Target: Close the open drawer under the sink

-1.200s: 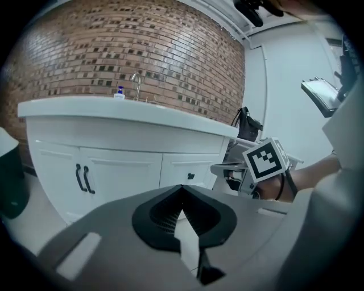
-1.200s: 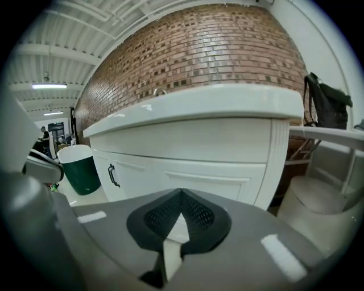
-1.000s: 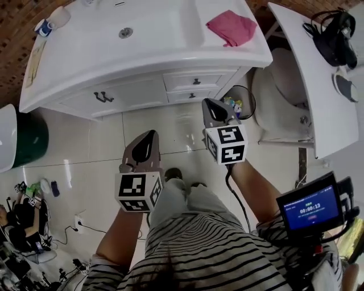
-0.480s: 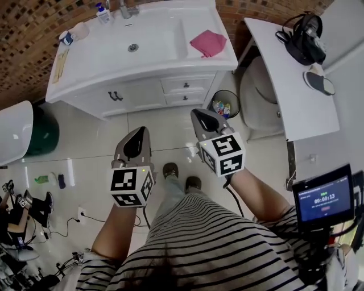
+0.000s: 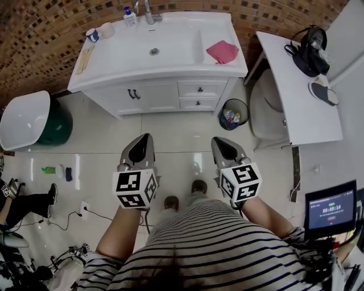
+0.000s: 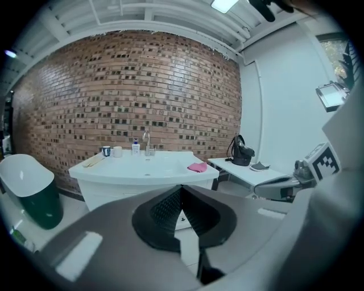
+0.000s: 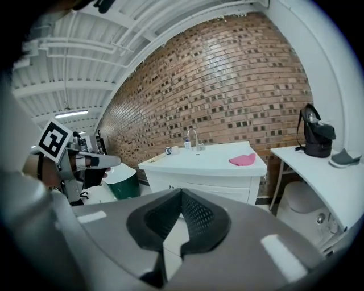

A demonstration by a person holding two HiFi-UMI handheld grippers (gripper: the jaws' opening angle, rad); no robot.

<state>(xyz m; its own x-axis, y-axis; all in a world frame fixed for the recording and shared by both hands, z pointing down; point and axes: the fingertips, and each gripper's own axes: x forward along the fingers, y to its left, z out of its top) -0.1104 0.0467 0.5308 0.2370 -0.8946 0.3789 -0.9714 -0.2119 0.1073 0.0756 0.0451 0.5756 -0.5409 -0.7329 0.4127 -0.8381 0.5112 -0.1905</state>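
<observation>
Drawer closing: judged complete.
Both drawers (image 5: pixel 199 90) under the sink (image 5: pixel 165 48) seated flush in the cabinet front (image 5: pixel 159 98). Pinched fully together and empty: left hand-held gripper (image 5: pixel 145 138) and right hand-held gripper (image 5: pixel 218 141), over the floor (image 5: pixel 182 128), well apart from the cabinet front. Next: confirm flush seating; no push apparently needed.

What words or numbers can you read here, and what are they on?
"00:00:14": blue screen, last digit unsure.
Smaller print on that screen: too blurred to read.
Soap bottle label: too small to read.
Marker cubes: black-and-white squares only, no words.
</observation>
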